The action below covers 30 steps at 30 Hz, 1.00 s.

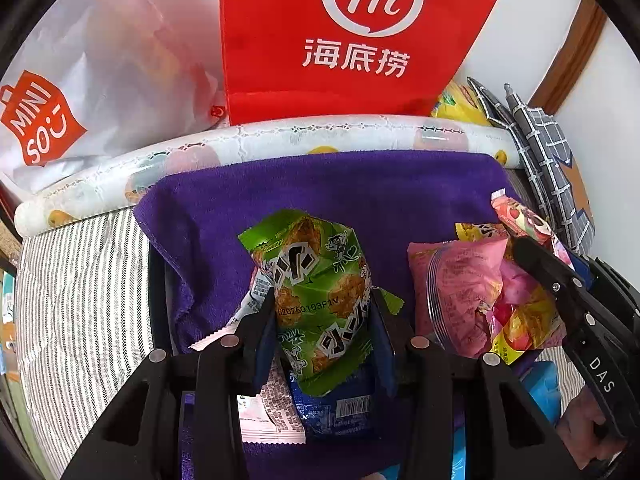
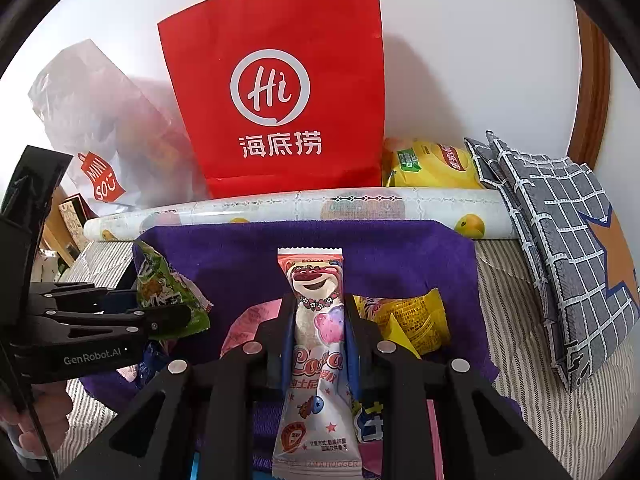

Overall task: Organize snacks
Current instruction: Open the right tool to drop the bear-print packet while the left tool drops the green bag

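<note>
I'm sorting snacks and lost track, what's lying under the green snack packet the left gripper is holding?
Under the green packet, on the purple towel, lie a blue packet with a barcode and a white-and-pink packet. The green packet and the jaws cover most of both.

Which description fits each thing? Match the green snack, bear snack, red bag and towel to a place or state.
1 green snack
2 bear snack
3 red bag
4 towel

a stands against the wall
b in the right gripper
c lies under the snacks
d in the left gripper

Pairs: 1-d, 2-b, 3-a, 4-c
</note>
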### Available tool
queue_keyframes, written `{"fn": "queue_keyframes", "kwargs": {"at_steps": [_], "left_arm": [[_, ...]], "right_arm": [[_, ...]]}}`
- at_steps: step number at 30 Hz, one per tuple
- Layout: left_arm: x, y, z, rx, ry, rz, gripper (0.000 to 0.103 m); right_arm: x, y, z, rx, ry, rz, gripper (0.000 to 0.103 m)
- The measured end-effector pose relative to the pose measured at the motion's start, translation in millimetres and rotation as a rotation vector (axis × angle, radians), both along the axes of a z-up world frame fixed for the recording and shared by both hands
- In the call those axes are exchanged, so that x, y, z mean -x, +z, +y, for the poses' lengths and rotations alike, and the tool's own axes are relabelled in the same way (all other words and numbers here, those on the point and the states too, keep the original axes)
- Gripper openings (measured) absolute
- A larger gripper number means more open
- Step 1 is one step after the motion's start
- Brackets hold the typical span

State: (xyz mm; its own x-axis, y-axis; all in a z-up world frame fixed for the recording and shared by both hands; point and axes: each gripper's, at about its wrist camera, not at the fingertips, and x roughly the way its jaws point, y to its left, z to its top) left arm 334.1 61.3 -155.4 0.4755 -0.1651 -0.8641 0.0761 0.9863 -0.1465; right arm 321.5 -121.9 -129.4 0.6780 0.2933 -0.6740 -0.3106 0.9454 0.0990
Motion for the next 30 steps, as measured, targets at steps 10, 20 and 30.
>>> {"fn": "queue_keyframes", "kwargs": {"at_steps": [10,20,30], "left_arm": [[-1.3,-0.3,-2.4,-0.009,-0.01,0.009,0.042],[-0.7,1.2,-5.0,-0.001,-0.021,0.016,0.042],[7.6,18.5,-8.5,0.034,-0.042,-0.031,0.063]], "right_arm": [[0.6,-0.6,-0.5,-0.008,0.01,-0.002,0.024],[1.2,1.7,-3.6,-0.022,0.008,-0.01,0.032],[7.9,15.0,-5.8,-0.05,0.009,-0.049,0.047]]}}
